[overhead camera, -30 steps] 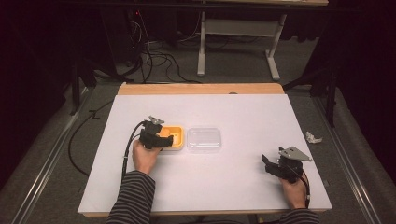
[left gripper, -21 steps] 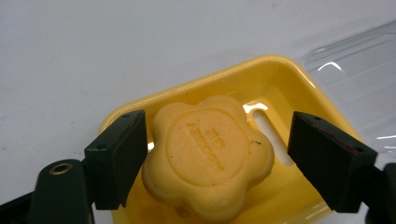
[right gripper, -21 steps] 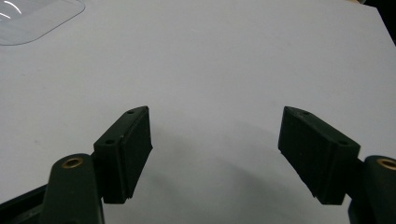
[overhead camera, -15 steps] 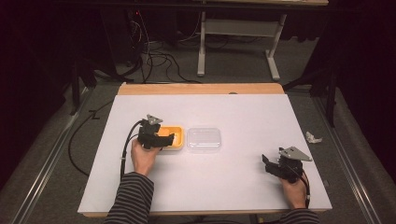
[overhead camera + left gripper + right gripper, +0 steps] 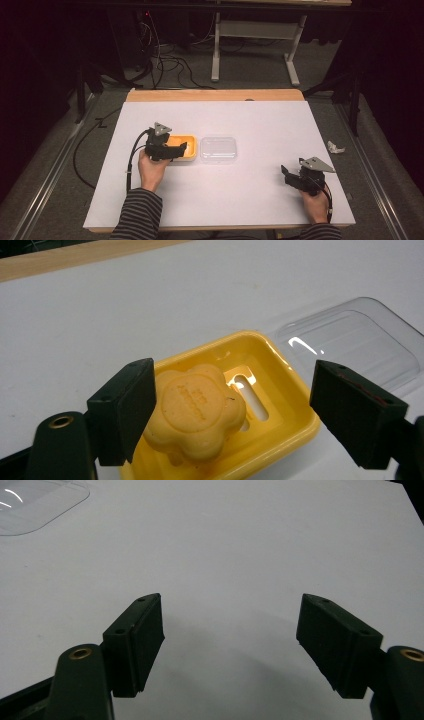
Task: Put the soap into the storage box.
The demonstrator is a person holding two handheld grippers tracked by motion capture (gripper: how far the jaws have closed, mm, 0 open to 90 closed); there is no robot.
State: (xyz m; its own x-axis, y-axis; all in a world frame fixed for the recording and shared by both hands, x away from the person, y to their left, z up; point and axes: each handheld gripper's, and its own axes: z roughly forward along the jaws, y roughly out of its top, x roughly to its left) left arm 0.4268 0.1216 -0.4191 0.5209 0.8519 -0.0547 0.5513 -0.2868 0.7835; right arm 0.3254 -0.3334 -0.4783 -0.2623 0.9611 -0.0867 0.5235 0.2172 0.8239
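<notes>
My left gripper (image 5: 227,410), jaws wide, straddles the soap (image 5: 195,412) in the yellow dish (image 5: 280,405), lower centre; right gripper (image 5: 230,645) idles wide.

Yellow-orange flower-shaped soap bar (image 5: 195,410) in a bright yellow plastic soap dish (image 5: 280,405); clear plastic lid (image 5: 350,345) alongside. White-topped bench (image 5: 250,120) with pale wood edge; black jaws; dark grey-striped sleeves (image 5: 137,217).

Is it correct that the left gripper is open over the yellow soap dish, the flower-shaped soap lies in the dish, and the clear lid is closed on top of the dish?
Not quite: the clear lid is not on the yellow soap dish. The high view shows it lying on the table beside the dish. The rest holds: the left gripper is open over the dish, with the flower-shaped soap lying in it.
</notes>
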